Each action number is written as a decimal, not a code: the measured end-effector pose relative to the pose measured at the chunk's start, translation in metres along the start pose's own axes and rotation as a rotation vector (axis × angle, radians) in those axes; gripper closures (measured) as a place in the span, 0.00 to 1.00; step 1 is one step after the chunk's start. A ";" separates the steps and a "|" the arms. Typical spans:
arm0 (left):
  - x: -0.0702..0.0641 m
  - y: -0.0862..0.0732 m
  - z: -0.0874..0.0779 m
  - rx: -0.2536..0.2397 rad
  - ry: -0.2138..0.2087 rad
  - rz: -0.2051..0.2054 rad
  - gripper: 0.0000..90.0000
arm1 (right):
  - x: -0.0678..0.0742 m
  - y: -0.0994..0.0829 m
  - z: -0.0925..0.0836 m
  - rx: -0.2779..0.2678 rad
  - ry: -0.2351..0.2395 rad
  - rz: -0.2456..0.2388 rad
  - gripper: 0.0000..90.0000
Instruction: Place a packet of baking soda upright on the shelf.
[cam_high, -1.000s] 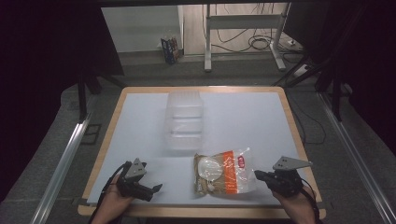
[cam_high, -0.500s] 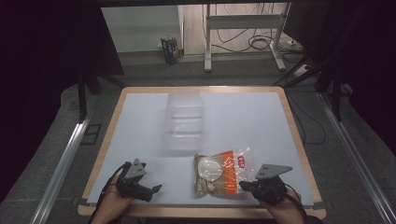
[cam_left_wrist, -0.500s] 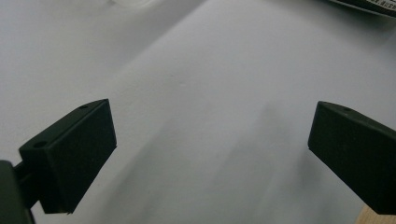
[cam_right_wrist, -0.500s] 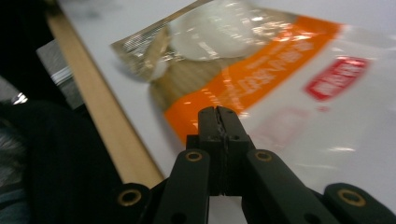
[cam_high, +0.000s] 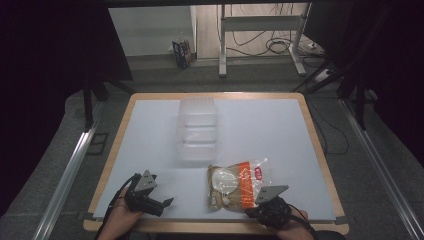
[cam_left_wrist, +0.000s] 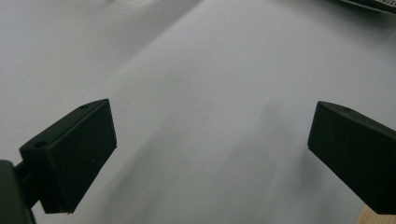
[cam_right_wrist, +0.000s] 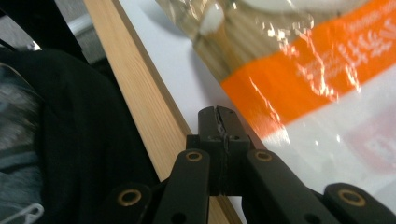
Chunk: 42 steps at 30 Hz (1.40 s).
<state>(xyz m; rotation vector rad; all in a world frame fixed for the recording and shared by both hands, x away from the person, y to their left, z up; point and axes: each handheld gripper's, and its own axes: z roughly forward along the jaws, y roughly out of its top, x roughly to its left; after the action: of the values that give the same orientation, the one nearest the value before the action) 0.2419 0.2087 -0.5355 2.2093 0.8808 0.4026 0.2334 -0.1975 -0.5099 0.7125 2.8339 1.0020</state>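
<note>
I see a dim room: grey floor (cam_high: 150, 75), a metal desk frame (cam_high: 260, 30) with cables (cam_high: 280, 47) beyond the bench's far edge.

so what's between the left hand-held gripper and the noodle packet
Nothing: in the high view only bare white tabletop lies between the left hand-held gripper and the noodle packet.

Right gripper (cam_high: 256, 207), fingers closed, now leftward and lower, at the bag's (cam_high: 239, 182) near edge.
</note>
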 end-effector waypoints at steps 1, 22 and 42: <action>0.000 0.000 0.000 0.000 0.000 0.000 0.01 | -0.001 -0.001 0.001 0.012 -0.006 0.002 0.99; 0.000 0.000 0.001 0.008 -0.002 -0.003 0.01 | -0.037 -0.004 -0.010 -0.016 -0.097 0.126 0.99; 0.000 0.000 0.001 0.006 0.005 -0.004 0.01 | -0.057 -0.004 -0.019 0.003 -0.140 0.118 0.85</action>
<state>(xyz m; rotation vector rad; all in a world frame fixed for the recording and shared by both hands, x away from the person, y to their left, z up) 0.2424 0.2084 -0.5359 2.2120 0.8904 0.4043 0.2785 -0.2362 -0.5027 0.9209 2.7018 0.9231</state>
